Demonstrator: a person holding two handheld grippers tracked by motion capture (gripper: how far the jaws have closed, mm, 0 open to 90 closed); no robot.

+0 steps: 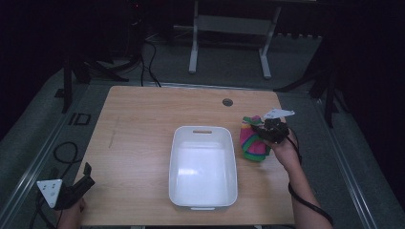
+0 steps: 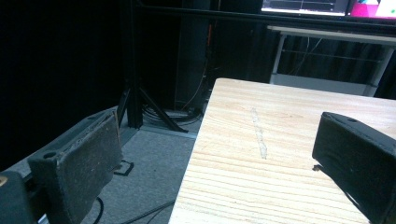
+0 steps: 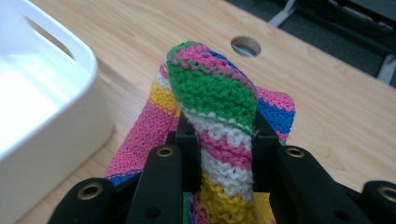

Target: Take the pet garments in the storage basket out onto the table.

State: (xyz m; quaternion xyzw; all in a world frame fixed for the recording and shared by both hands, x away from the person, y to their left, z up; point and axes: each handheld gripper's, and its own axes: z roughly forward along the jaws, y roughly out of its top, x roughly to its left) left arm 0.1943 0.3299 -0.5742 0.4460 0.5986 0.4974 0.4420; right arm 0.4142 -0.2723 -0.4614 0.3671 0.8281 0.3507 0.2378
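Note:
A striped knitted cloth (image 1: 251,140) in pink, green, yellow, white and blue is pinched in my right gripper (image 1: 264,131), just right of the white tub (image 1: 203,165). In the right gripper view the cloth (image 3: 212,93) bunches up between the two black jaws, and part of it drapes down toward the table. My right gripper (image 3: 219,140) is shut on it. My left gripper (image 1: 85,177) rests at the table's near left corner, open and holding nothing. Its jaws stand wide apart in the left gripper view, with the left gripper (image 2: 210,163) over the table's edge.
The white tub's rim (image 3: 70,42) lies close to the left of the cloth. A round cable hole (image 1: 227,102) is set in the wooden table (image 1: 138,124) near its far edge. Tripod legs (image 2: 140,100) and cables stand on the floor off the left side.

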